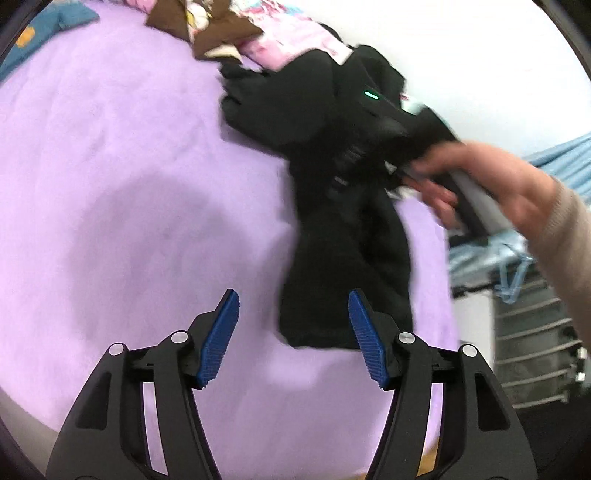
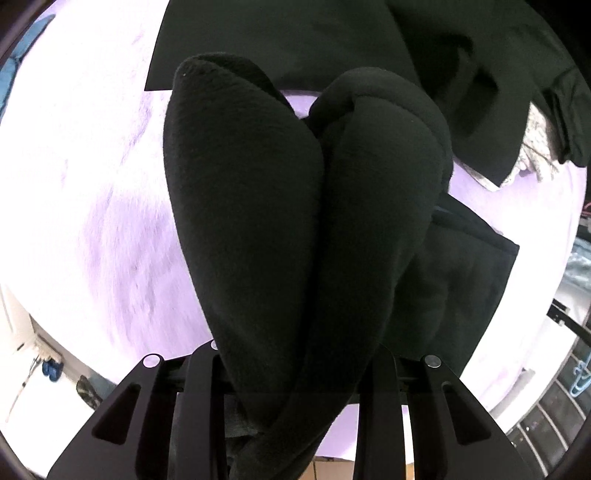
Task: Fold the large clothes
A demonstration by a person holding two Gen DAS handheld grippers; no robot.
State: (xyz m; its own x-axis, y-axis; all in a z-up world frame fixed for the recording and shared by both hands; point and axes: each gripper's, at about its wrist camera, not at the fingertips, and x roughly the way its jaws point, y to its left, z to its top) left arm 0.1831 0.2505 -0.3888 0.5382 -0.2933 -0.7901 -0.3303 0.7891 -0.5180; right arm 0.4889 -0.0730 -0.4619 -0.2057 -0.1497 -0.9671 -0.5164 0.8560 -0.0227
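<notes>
A black fleece garment [image 1: 332,240] stretches across the purple bedspread [image 1: 129,166], one end lifted toward the right. My left gripper [image 1: 292,295] is open, its blue pads [image 1: 221,332] well apart. The garment's near end shows in the gap beside the right-hand pad, and neither pad presses on it. A person's hand [image 1: 498,184] holds my right gripper [image 1: 343,173] over the garment's middle. In the right wrist view thick folds of the black garment [image 2: 258,184] bulge out between the fingers and hide the pads, so my right gripper [image 2: 295,295] is shut on it.
A heap of pink, brown and white clothes [image 1: 258,33] lies at the far side of the bed, and a blue cloth [image 1: 48,26] at the far left. A wire rack [image 1: 532,350] with a light blue hanger [image 1: 517,277] stands beyond the bed's right edge.
</notes>
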